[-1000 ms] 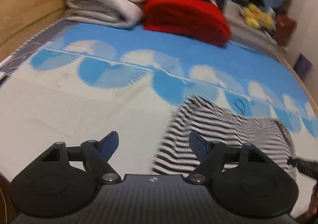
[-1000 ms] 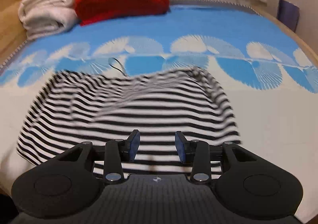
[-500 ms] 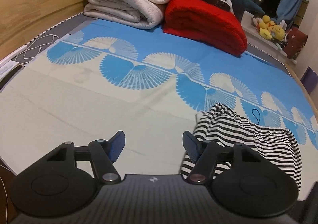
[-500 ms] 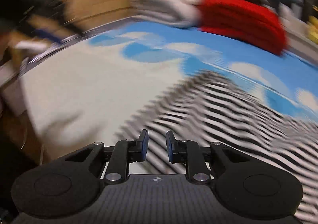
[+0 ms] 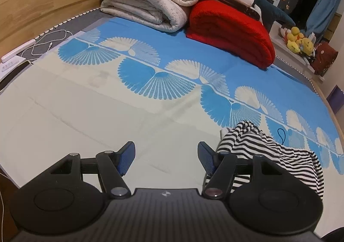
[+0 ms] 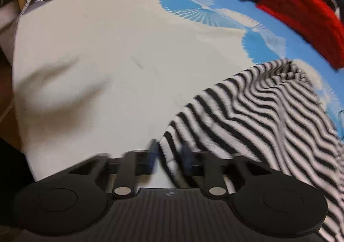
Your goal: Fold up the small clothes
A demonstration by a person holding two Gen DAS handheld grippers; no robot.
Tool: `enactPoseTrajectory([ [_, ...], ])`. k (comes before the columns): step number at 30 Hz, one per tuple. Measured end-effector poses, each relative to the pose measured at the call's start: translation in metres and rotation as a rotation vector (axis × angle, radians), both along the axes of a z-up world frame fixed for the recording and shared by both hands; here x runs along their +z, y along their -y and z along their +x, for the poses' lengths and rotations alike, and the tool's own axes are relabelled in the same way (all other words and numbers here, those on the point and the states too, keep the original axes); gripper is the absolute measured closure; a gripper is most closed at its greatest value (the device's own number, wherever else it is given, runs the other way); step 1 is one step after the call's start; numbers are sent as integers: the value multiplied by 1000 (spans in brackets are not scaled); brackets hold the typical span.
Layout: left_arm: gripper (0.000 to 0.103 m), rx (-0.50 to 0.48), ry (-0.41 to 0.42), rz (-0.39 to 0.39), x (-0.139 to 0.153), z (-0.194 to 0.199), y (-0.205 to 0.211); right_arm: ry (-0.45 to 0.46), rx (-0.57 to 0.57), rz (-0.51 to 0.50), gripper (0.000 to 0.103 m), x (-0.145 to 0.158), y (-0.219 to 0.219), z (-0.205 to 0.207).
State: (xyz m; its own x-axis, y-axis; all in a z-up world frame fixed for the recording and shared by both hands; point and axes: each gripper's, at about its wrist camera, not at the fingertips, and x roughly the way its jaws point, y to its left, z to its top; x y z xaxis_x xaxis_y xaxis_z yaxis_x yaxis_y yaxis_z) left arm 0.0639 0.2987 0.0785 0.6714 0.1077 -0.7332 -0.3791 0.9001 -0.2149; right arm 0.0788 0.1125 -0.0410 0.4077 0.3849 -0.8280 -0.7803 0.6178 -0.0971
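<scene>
Bed (image 5: 90,126) with a cream-and-blue fan-print sheet is carrying everything; folded blankets (image 5: 148,3) and a red throw (image 5: 232,31) are sitting stacked at the far end, well apart from the work.

Striped garment (image 6: 268,117), black-and-white knit, is lying rumpled on the sheet at the near side; in the left wrist view it's sitting just right of the left gripper (image 5: 166,157). Looks light, soft and fully limp, so it's going to drape and drag rather than hold any shape. Not fragile, probably a bit grippy on the sheet. Best hold: pinch a hem or corner edge, taking both layers, not the bunched middle.

Orientation: long axis is running from the near edge of the bed diagonally away toward the blue band, with a bunched end pointing far. Can't tell which end is neck or waist, too crumpled and blurred.

Right gripper (image 6: 169,153) is working at the near corner of the garment: fingers are closing, nearly together, with the striped edge lying between them. Motion blur, so can't confirm the pads are pressing on cloth yet.

Left gripper's fingers are standing spread wide over bare sheet, nothing between them, garment beside the right-hand finger.

A thin dark loop (image 5: 281,134) is lying on the sheet just past the garment.
</scene>
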Motion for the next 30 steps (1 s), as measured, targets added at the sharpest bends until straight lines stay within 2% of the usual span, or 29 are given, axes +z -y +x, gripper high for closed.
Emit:
enactPoseTrajectory([
  [2, 33, -3, 3, -4, 1, 2, 1, 16, 15, 2, 95, 1, 1, -3],
  [11, 33, -17, 23, -13, 5, 3, 7, 88, 70, 45, 97, 32, -14, -22],
  [16, 33, -3, 24, -21, 4, 1, 6, 66, 84, 157, 97, 64, -25, -35],
  [19, 33, 13, 22, -30, 4, 1, 3, 43, 54, 255, 98, 86, -25, -36],
  [22, 33, 39, 14, -62, 3, 2, 3, 6, -78, 377, 97, 109, 0, -22],
  [24, 33, 37, 10, -70, 3, 5, 7, -7, -204, 466, 97, 124, 34, -10],
  [30, 33, -16, 6, -56, 4, 23, 38, 31, -643, 687, 97, 153, 197, 6],
])
